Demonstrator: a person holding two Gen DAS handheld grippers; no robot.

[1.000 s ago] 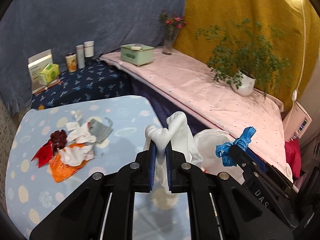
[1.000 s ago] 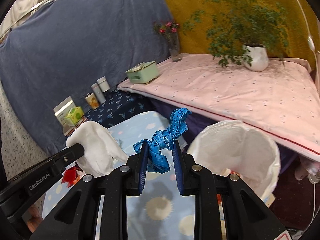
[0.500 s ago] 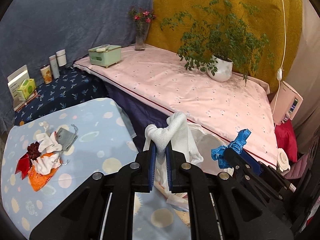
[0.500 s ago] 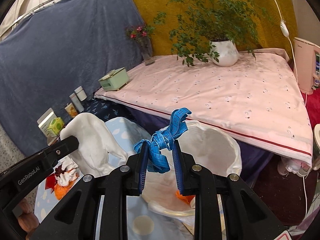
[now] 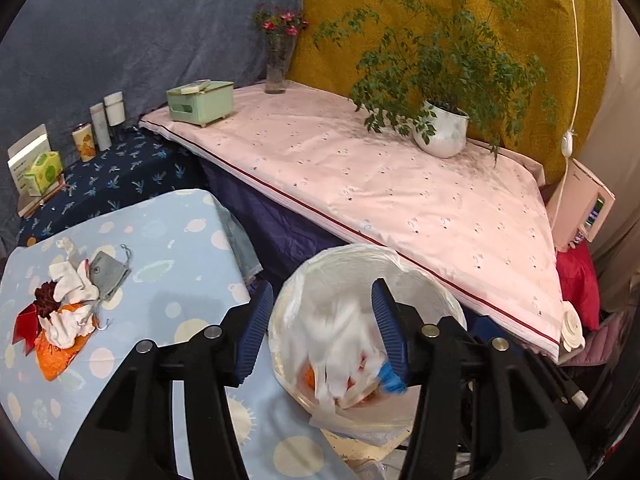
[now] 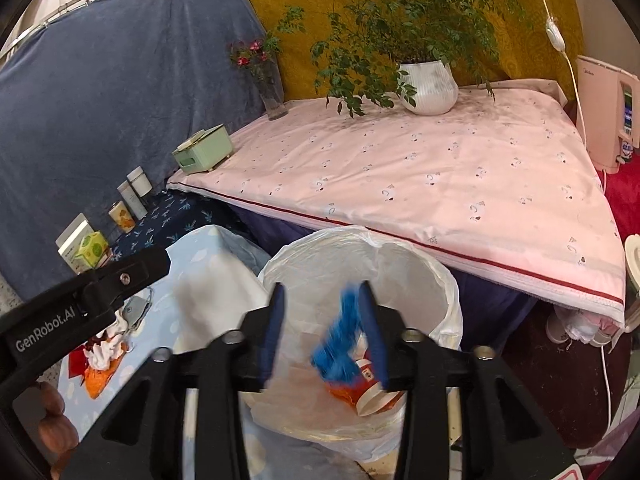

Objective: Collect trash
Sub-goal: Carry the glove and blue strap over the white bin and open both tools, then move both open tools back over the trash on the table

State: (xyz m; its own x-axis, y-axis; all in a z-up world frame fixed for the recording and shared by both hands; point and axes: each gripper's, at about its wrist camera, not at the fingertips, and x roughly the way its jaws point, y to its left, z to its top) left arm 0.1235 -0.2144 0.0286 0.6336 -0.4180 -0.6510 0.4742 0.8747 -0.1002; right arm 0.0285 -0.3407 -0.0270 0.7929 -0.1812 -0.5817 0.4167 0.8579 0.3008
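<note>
Over the lined trash bin (image 5: 416,276), I am holding both grippers (image 5: 320,330) (image 6: 322,330) spread wide, gripping nothing, while white cloth (image 5: 344,344) and blue tape (image 6: 340,340) are blurring inside.

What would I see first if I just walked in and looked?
Two blurry pieces of trash dropping into the white-lined trash bin: a white cloth under the open left gripper and a blue tape between the open right gripper's jaws. More trash sits on the blue table.
</note>
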